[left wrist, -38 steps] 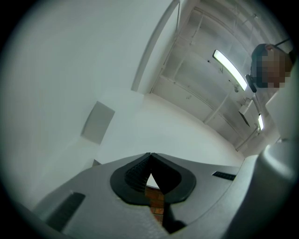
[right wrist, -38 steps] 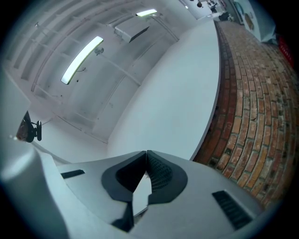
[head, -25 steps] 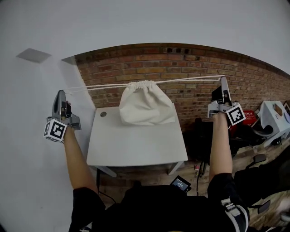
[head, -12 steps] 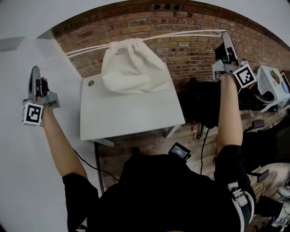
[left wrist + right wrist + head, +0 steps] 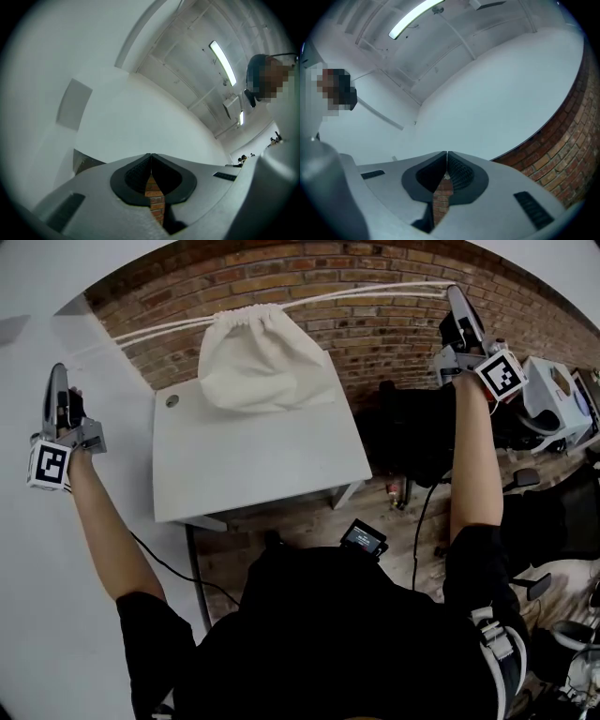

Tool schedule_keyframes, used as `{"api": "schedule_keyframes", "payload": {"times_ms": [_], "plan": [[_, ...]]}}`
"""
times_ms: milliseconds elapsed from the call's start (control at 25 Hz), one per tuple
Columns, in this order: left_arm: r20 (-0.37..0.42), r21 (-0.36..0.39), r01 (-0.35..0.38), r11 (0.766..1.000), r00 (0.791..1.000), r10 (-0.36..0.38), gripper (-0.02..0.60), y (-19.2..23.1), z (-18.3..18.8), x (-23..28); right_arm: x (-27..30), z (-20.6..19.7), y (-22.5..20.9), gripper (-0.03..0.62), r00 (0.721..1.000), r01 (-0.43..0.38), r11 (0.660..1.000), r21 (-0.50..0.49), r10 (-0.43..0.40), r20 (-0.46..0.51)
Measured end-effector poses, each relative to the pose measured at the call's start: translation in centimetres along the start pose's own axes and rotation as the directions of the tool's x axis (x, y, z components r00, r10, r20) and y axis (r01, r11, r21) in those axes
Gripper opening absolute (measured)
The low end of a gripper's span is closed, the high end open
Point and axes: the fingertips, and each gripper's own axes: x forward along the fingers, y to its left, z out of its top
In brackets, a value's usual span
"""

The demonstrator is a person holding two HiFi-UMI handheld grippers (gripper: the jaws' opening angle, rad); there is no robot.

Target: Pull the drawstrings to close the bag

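Note:
A white cloth bag (image 5: 265, 362) hangs over the far edge of a white table (image 5: 253, 465), its mouth gathered tight at the top (image 5: 246, 319). White drawstrings (image 5: 141, 334) run taut from the mouth to both sides. My left gripper (image 5: 59, 371) is raised at the far left, jaws together, and the left strings end at its tip. My right gripper (image 5: 454, 292) is raised at the upper right, jaws together where the right strings (image 5: 375, 292) end. In the left gripper view the pads (image 5: 136, 176) meet with no string visible. A white speck shows between the right pads (image 5: 459, 173).
A brick wall (image 5: 384, 329) stands behind the table, with a white wall (image 5: 37, 549) to the left. White boxes (image 5: 551, 395) and dark chairs crowd the floor at the right. A small device with a screen (image 5: 363, 538) is at the person's chest.
The head view has tipped further down, so the bag and both grippers sit higher and wider apart in the picture. The strings stay taut and both grippers remain shut.

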Motion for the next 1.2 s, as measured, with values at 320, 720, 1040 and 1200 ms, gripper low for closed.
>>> {"api": "schedule_keyframes", "payload": {"times_ms": [320, 720, 1040, 1200], "plan": [[-0.056, -0.012, 0.041, 0.999, 0.998, -0.041, 0.02, -1.0, -0.8, 0.3, -0.5, -0.8, 0.3, 0.012, 0.995, -0.036, 0.995, -0.096, 0.027, -0.095], [-0.155, 0.062, 0.1, 0.993, 0.984, -0.089, 0.02, -2.2, -0.2, 0.4, -0.1, -2.5, 0.7, 0.012, 0.975, -0.072, 0.982, -0.177, 0.032, -0.22], [-0.183, 0.069, 0.103, 0.992, 0.979, -0.089, 0.02, -2.3, -0.2, -0.4, -0.1, -2.9, 0.5, 0.012, 0.971, -0.058, 0.98, -0.191, 0.011, -0.238], [-0.182, 0.071, 0.096, 0.993, 0.98, -0.082, 0.02, -2.4, 0.0, -1.1, -0.4, -2.6, 0.1, 0.012, 0.975, -0.043, 0.982, -0.182, 0.002, -0.222]]}}
